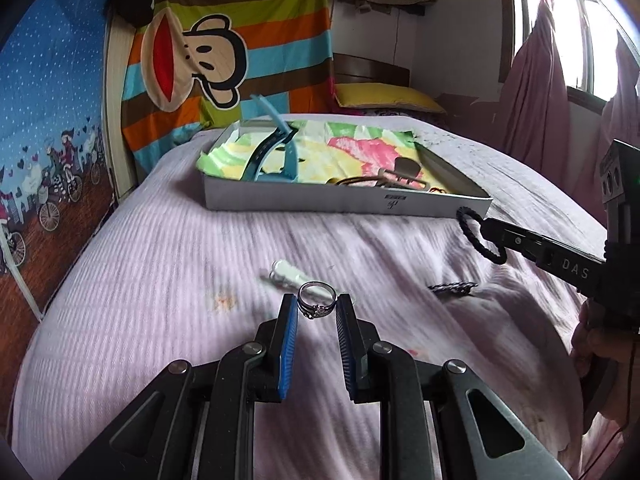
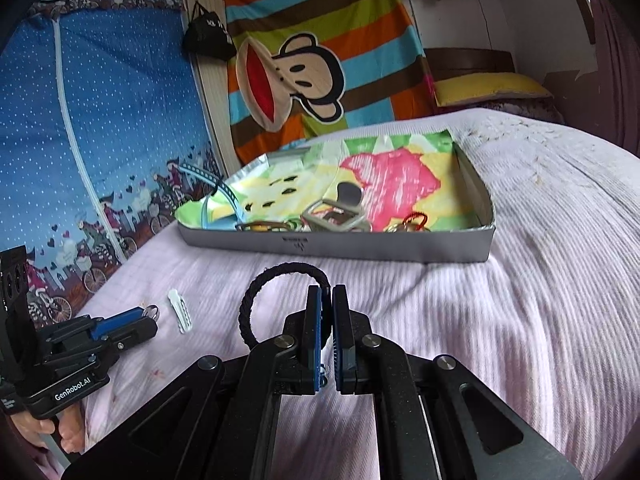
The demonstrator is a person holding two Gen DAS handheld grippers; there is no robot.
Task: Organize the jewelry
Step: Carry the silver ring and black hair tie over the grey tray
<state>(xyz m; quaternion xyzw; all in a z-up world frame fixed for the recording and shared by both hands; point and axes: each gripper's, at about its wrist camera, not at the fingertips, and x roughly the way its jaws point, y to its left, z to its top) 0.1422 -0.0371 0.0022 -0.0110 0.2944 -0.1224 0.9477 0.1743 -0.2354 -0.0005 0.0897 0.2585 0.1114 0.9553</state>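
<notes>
Left gripper (image 1: 317, 307): blue ribbed pads are clamping a thin silver ring (image 1: 317, 300), lower centre. Right gripper (image 2: 327, 300): jaws are pinching a black braided hair tie (image 2: 280, 272). Beyond, a shallow grey cardboard tray (image 2: 340, 246) is sitting on ribbed lilac bedspread (image 2: 520, 280), open room between.

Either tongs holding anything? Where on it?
Left tongs pinch a ring across its band. Right tongs clamp a black hair tie at one side.

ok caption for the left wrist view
Left tongs pinch a silver ring above the bed, tray ahead.
</notes>
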